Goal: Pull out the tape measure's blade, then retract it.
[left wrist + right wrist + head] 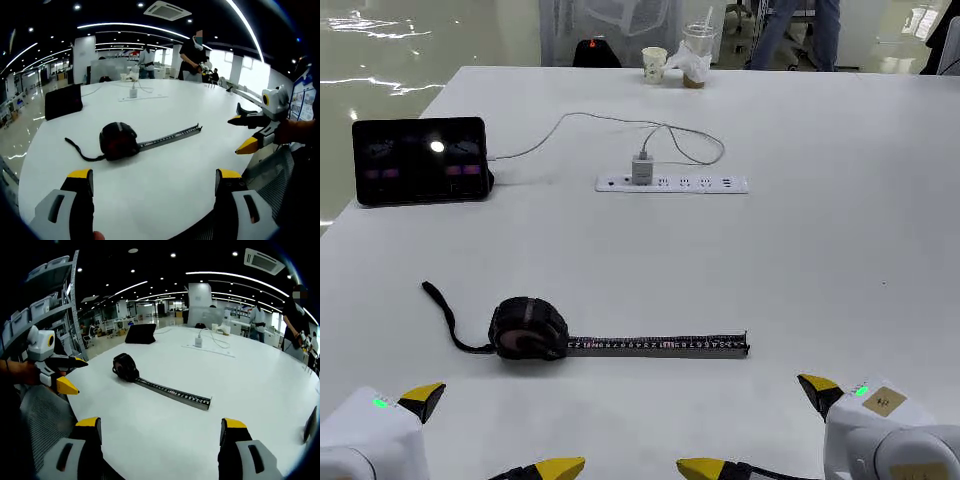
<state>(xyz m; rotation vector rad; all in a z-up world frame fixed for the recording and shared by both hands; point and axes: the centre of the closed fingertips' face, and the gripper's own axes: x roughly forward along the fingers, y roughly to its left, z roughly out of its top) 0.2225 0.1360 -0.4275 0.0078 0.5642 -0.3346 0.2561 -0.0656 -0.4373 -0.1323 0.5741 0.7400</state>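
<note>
Both gripper views show people beyond the blade.

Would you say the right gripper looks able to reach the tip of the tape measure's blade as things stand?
Probably yes. The right gripper is open, and bare table lies between it and the blade tip; nothing stands in the way.

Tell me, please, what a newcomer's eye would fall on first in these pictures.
The black tape measure lies near the middle of the white table, its blade drawn out to the right. The left gripper and the right gripper hang open at the near edge, touching nothing. A dark tablet stands far left.
</note>
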